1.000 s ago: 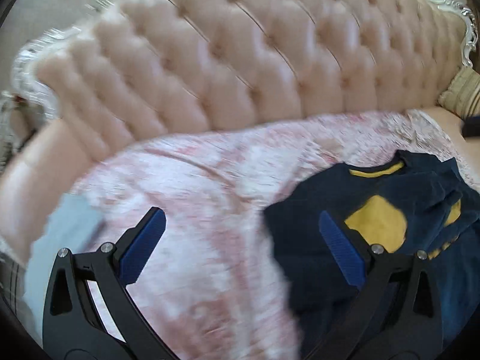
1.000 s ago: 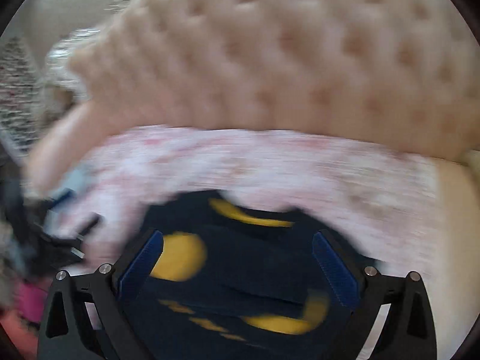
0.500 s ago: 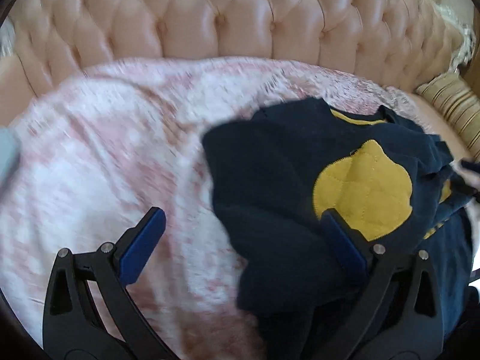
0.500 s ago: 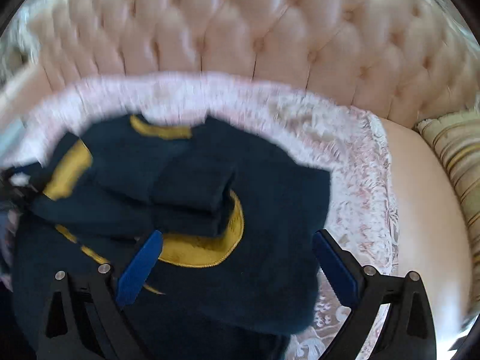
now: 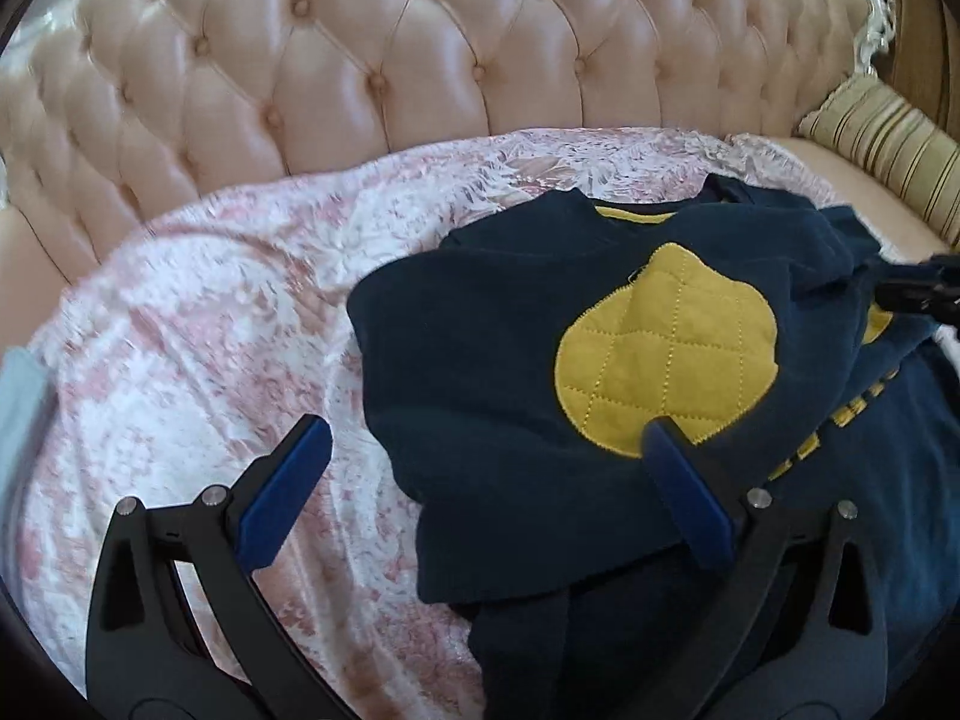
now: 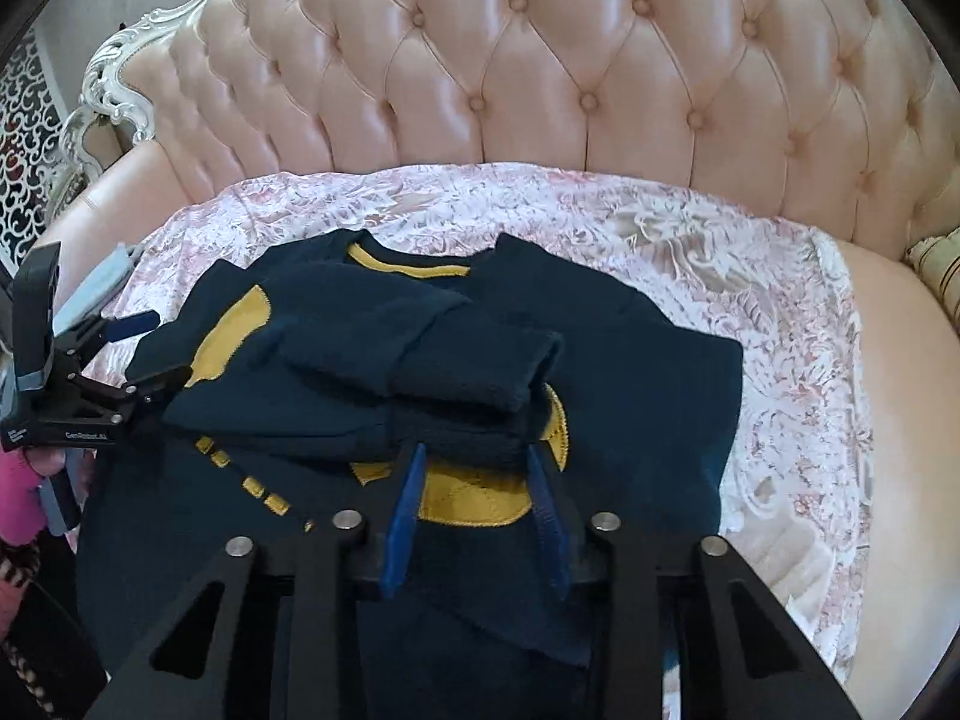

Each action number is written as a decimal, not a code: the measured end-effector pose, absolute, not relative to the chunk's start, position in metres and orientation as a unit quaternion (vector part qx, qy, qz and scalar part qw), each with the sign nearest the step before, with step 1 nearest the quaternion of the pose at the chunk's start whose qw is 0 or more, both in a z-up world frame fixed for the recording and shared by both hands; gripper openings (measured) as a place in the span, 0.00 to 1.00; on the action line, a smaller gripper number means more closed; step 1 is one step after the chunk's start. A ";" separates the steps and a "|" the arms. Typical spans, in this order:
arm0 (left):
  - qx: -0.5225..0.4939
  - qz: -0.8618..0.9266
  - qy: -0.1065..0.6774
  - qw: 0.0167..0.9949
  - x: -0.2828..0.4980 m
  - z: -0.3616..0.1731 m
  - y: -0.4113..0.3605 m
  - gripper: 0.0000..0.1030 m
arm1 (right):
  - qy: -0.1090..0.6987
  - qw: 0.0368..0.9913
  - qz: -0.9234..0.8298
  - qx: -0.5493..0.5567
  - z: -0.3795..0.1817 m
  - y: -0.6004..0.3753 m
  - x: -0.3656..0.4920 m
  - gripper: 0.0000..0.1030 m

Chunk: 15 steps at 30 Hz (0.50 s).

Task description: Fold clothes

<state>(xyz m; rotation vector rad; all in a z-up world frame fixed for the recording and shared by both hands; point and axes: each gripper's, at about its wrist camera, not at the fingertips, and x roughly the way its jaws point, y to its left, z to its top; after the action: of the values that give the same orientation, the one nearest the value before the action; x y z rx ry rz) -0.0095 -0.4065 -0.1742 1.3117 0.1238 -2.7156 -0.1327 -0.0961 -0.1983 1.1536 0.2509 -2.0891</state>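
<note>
A navy sweater with quilted yellow patches lies partly folded on the sofa's pink floral cover. My left gripper is open wide over the sweater's left edge, one finger above the cover and the other on the navy cloth by the patch. It also shows at the left of the right wrist view, left gripper. My right gripper has its jaws closing, the blue pads pressing a thick fold of sleeve above a yellow patch. The right gripper shows at the sweater's far side.
A tufted pink sofa back rises behind the cover. A striped cushion sits at the right end. A light blue cloth lies at the left edge. The carved white frame marks the sofa's left end.
Both grippers came down closer to the sweater. The right jaws went from wide apart to narrow around the sleeve fold. The left jaws stayed wide.
</note>
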 end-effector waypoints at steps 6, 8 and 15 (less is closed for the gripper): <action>0.433 -0.899 0.035 0.057 -0.010 -0.176 -0.403 1.00 | 0.091 0.371 -0.811 0.443 -0.189 -0.092 -0.141 0.34; 0.432 -0.900 0.030 0.058 -0.010 -0.176 -0.402 1.00 | 0.093 0.378 -0.804 0.449 -0.192 -0.096 -0.143 0.34; 0.431 -0.900 0.040 0.055 -0.010 -0.176 -0.405 1.00 | 0.144 0.376 -0.799 0.447 -0.191 -0.110 -0.138 0.26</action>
<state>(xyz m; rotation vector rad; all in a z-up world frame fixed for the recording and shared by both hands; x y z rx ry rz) -0.0100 -0.4055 -0.1764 1.3089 0.1216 -2.7309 -0.1381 -0.1104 -0.1906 1.1439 0.3689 -2.0435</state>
